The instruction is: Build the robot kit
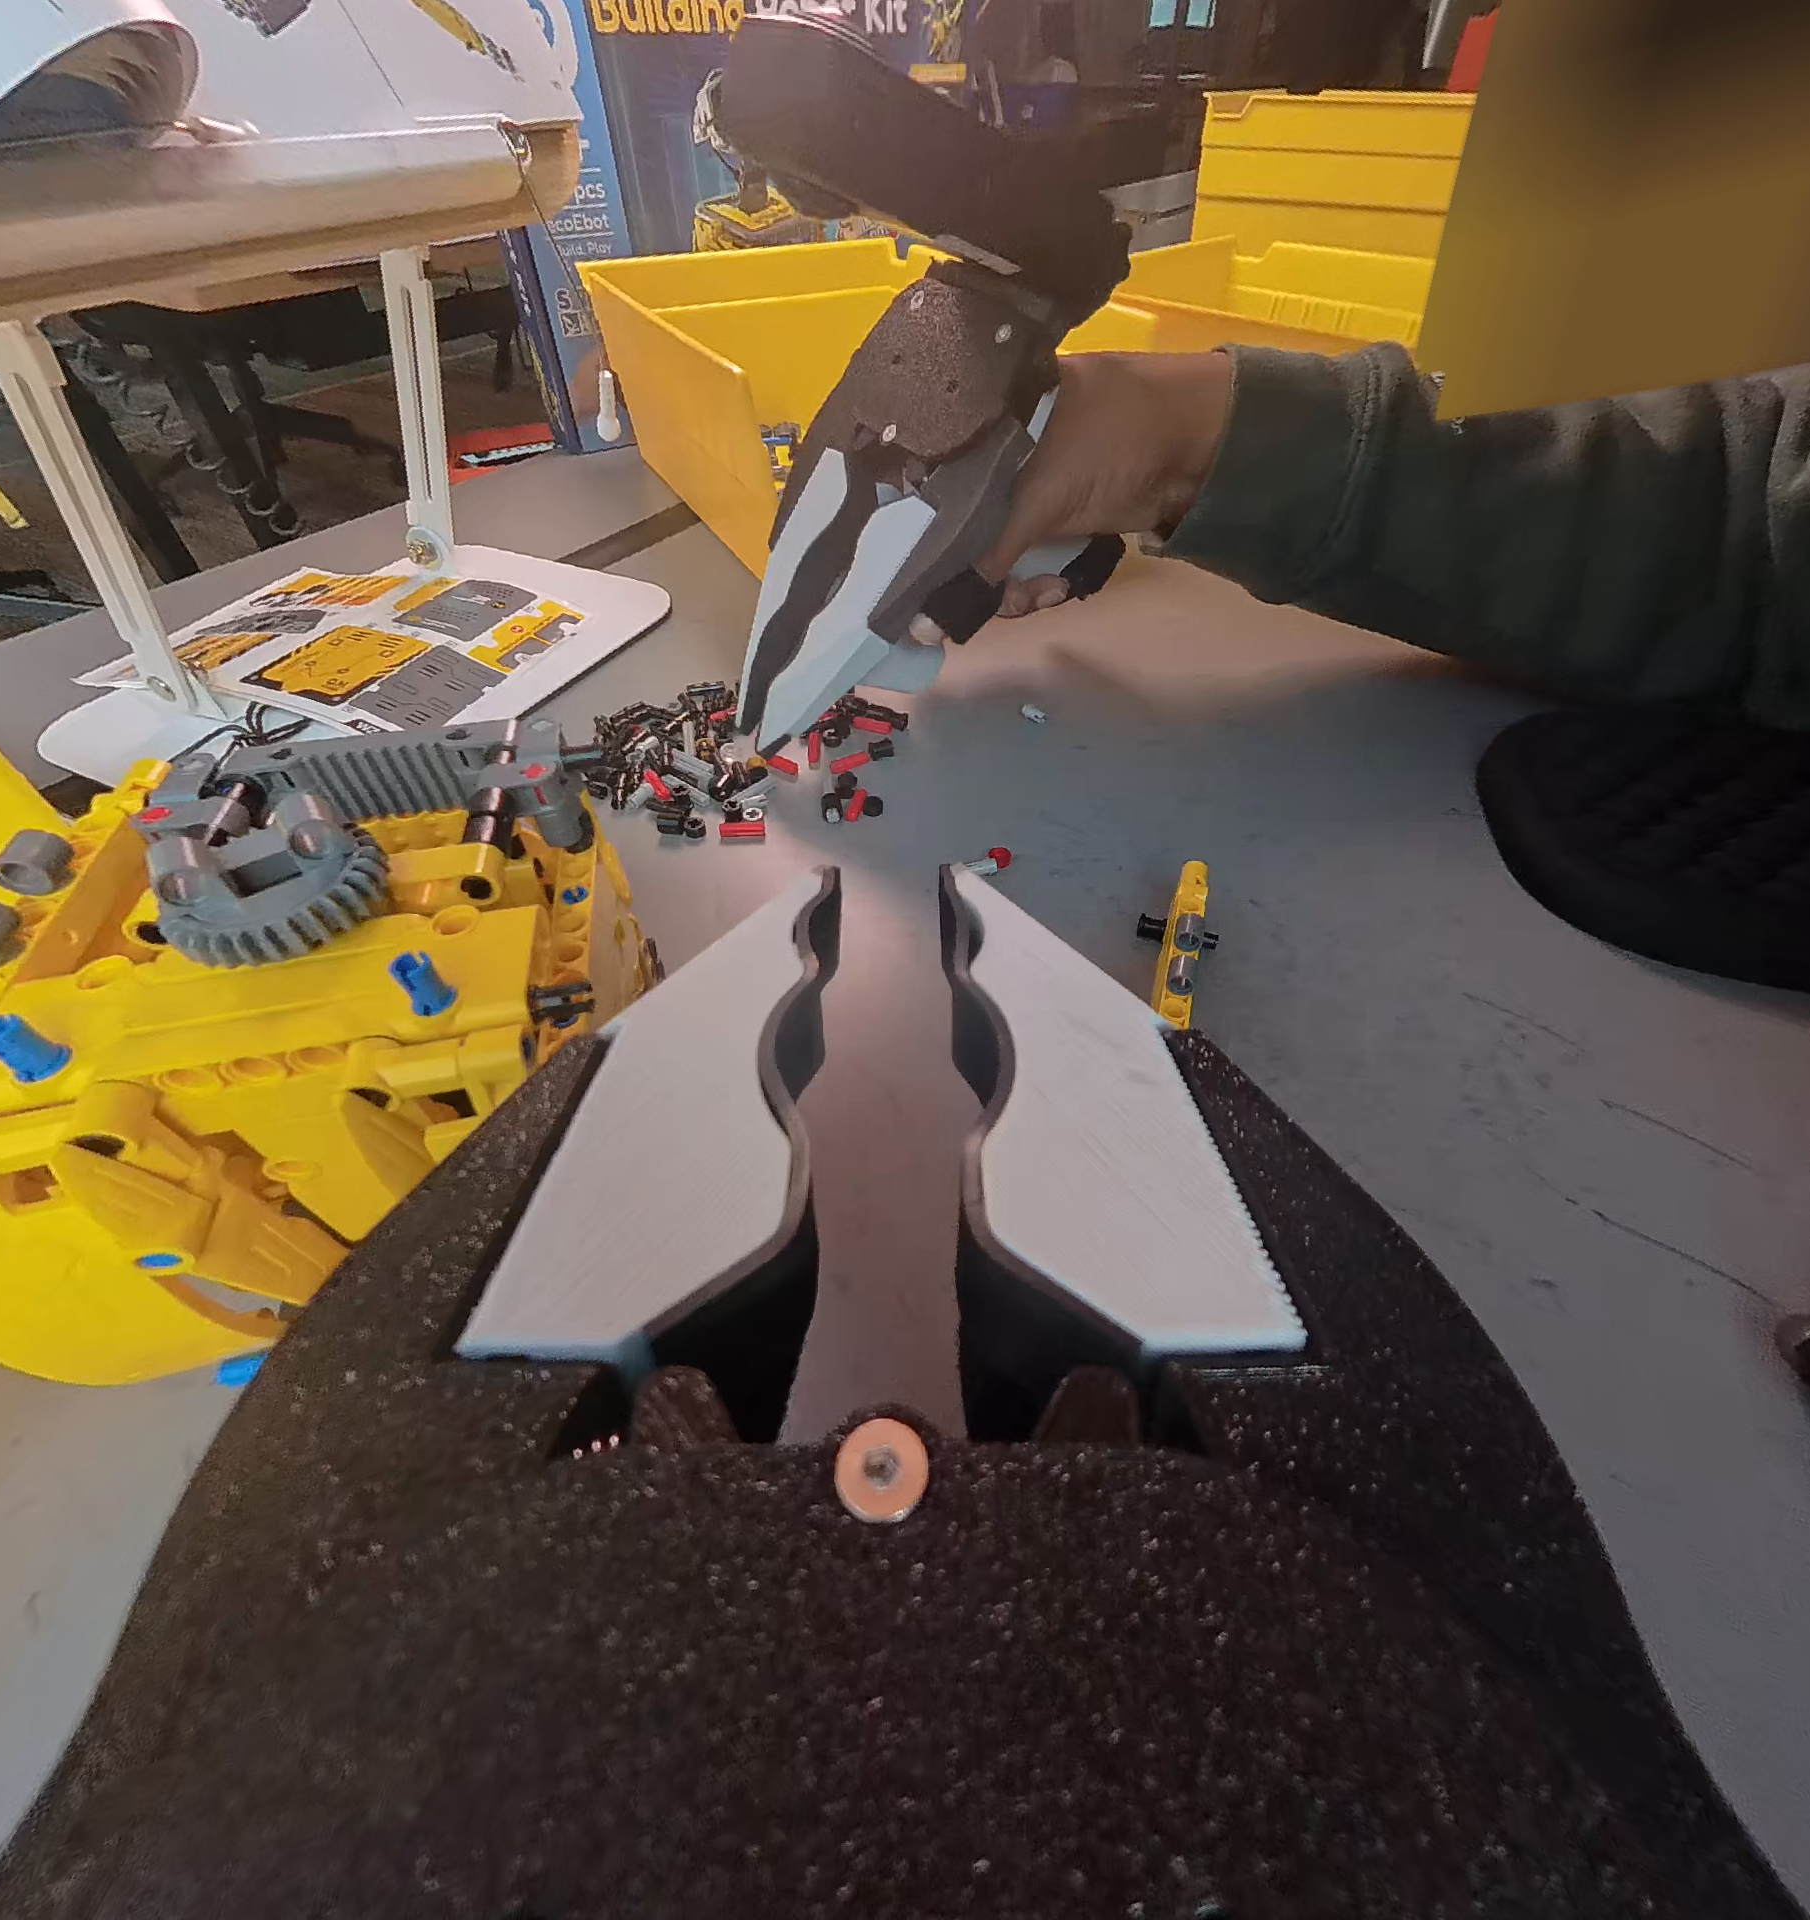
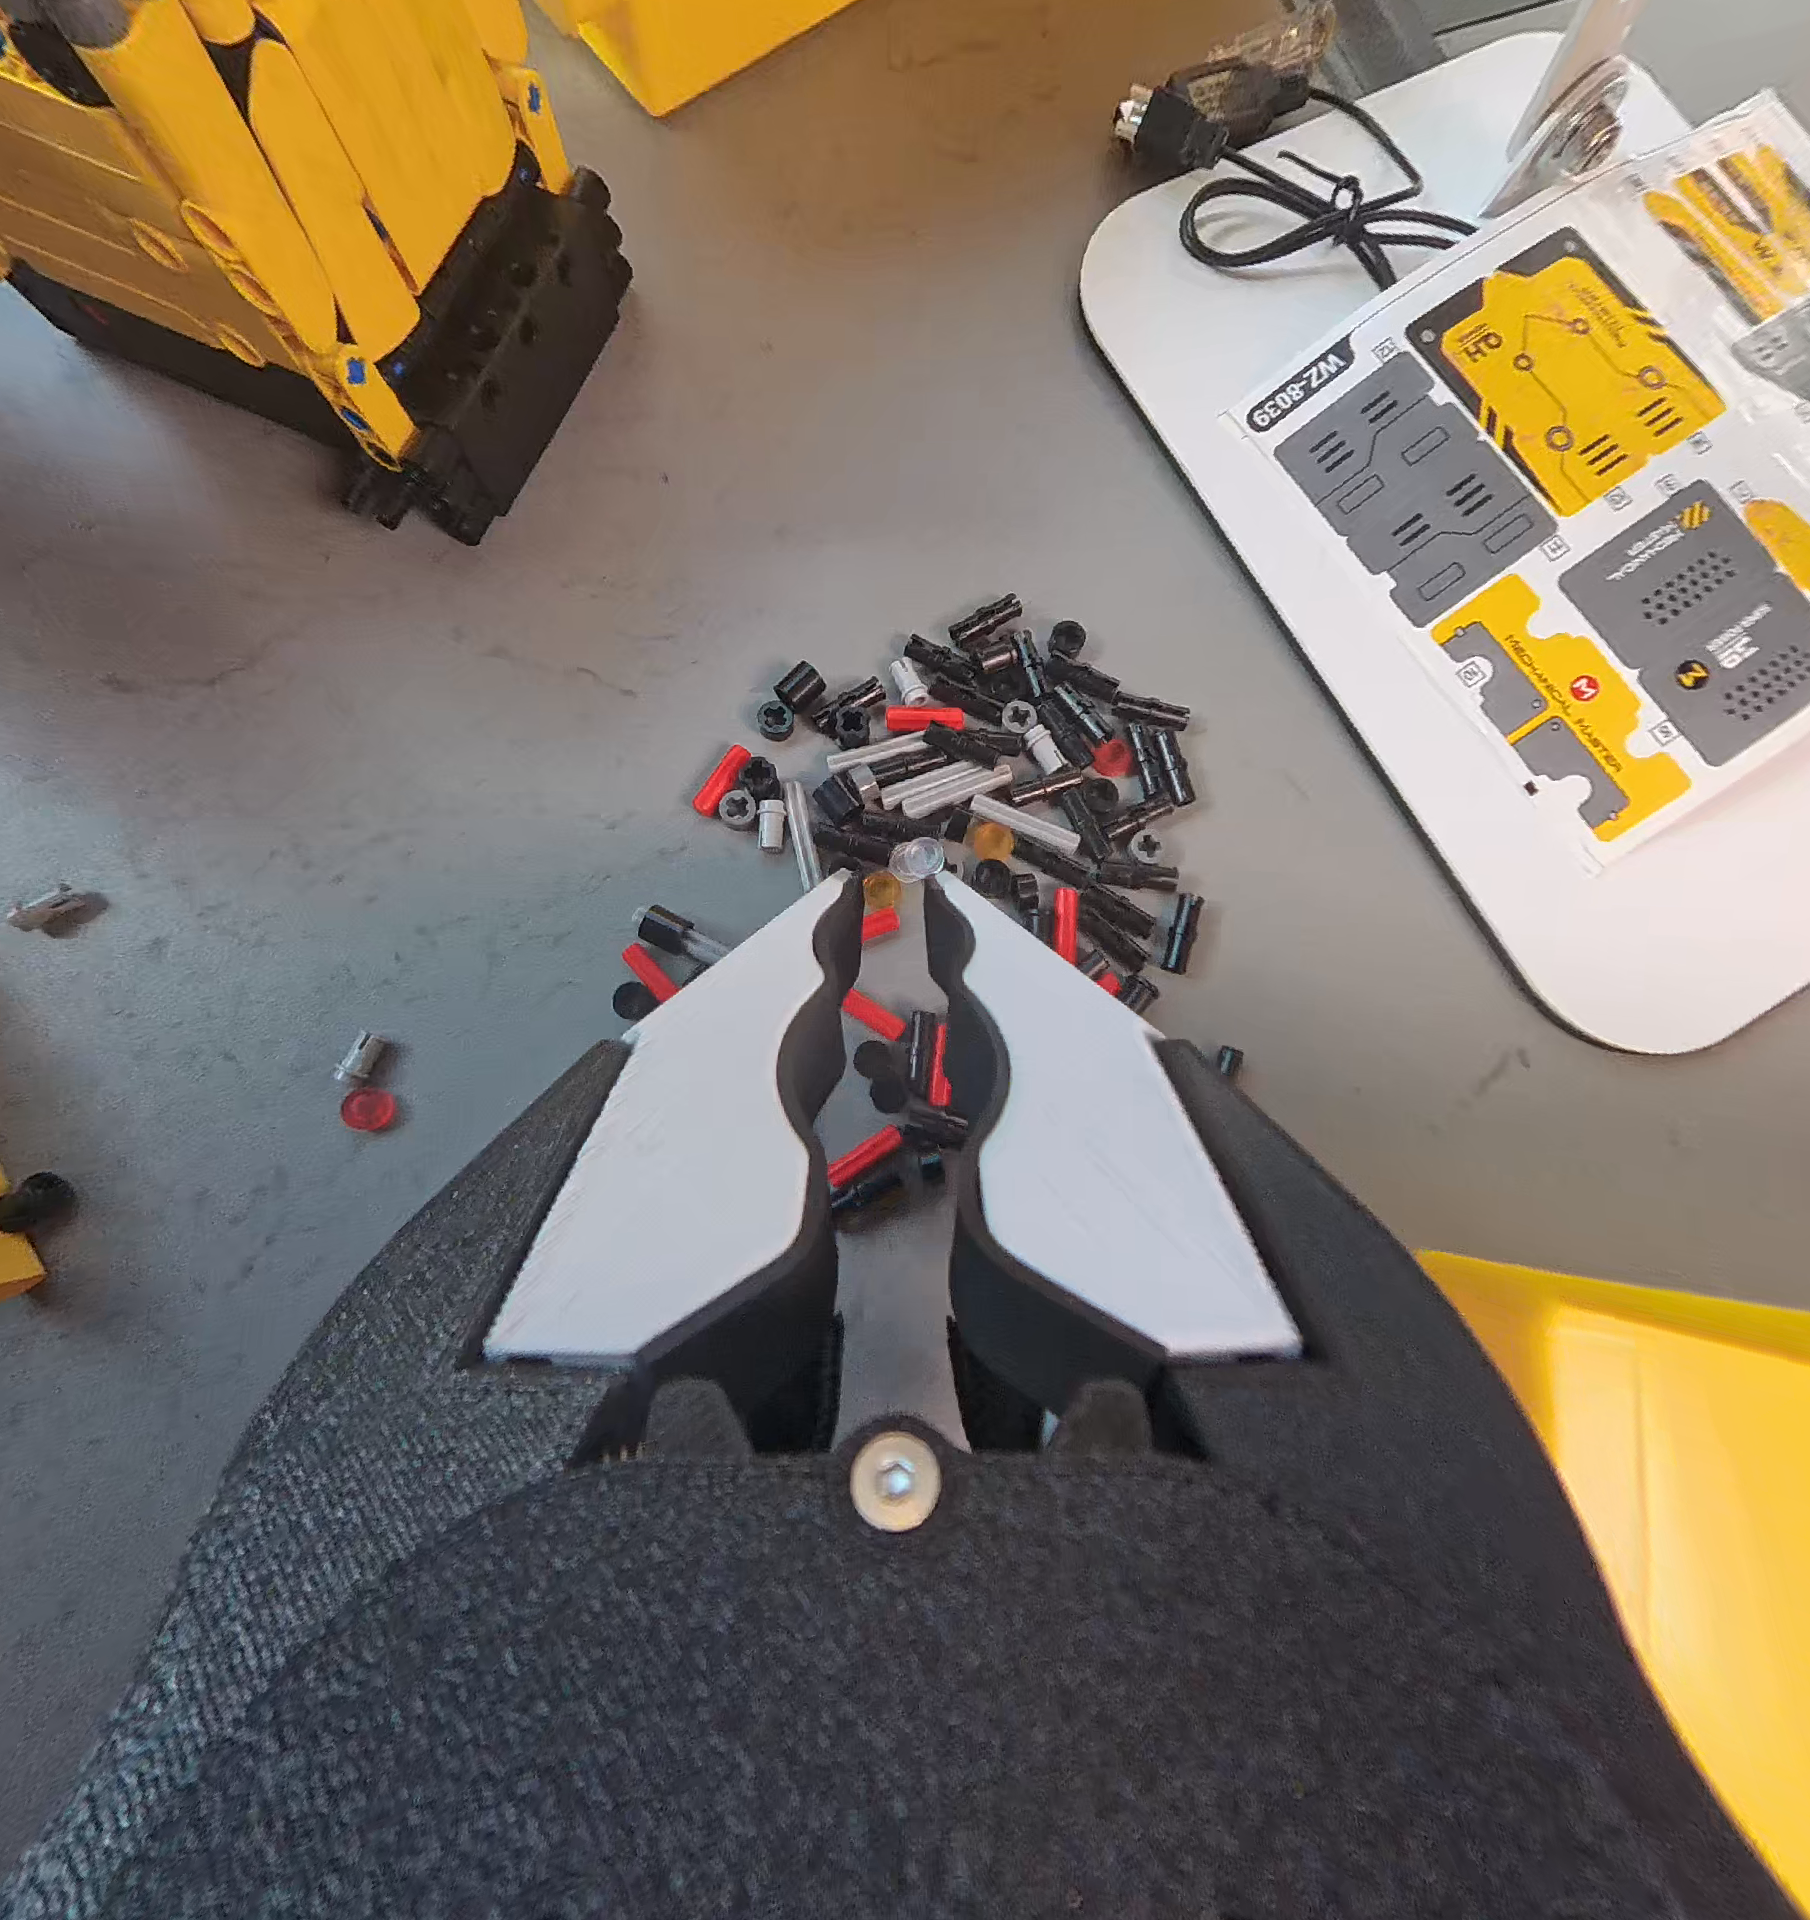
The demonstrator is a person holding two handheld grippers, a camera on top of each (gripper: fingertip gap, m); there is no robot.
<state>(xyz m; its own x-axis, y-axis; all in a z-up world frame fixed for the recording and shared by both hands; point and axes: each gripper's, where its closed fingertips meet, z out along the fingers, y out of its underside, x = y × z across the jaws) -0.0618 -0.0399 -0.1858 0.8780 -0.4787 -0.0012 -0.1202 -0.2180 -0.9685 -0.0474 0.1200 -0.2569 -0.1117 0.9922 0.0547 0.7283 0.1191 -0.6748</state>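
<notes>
A heap of small pins and connectors (image 2: 984,790), black, red and pale grey, lies on the grey desk (image 2: 465,727), with a clear round stud (image 2: 917,860) and an amber one at its near side. The right claw (image 2: 893,885) points down into this heap, its jaws a narrow gap apart with the clear stud just off the tips; nothing is clamped between them, and red and black pins show through the gap lower down. In the left wrist view the same claw (image 1: 761,732) is held by a hand (image 1: 1109,468) in a dark green sleeve, tips resting among the pins.

The left claw (image 1: 888,883) hovers over bare desk nearer to the person, jaws parted and empty. Just beside its right finger lies a short yellow beam (image 1: 1181,940) with black pins in it, and a loose red-tipped pin (image 1: 989,860) lies ahead of the tips. To its left stands a yellow brick-built model (image 1: 257,1039) with a grey gear (image 1: 277,904) and toothed rack on top.

Beyond the heap, a white stand base (image 2: 1192,312) carries a sticker sheet (image 2: 1566,561) and a coiled black cable (image 2: 1285,197). Yellow bins (image 1: 693,395) and a blue kit box (image 1: 610,208) stand toward the desk's far edge. A black mesh pad (image 1: 1690,831) lies at the right.
</notes>
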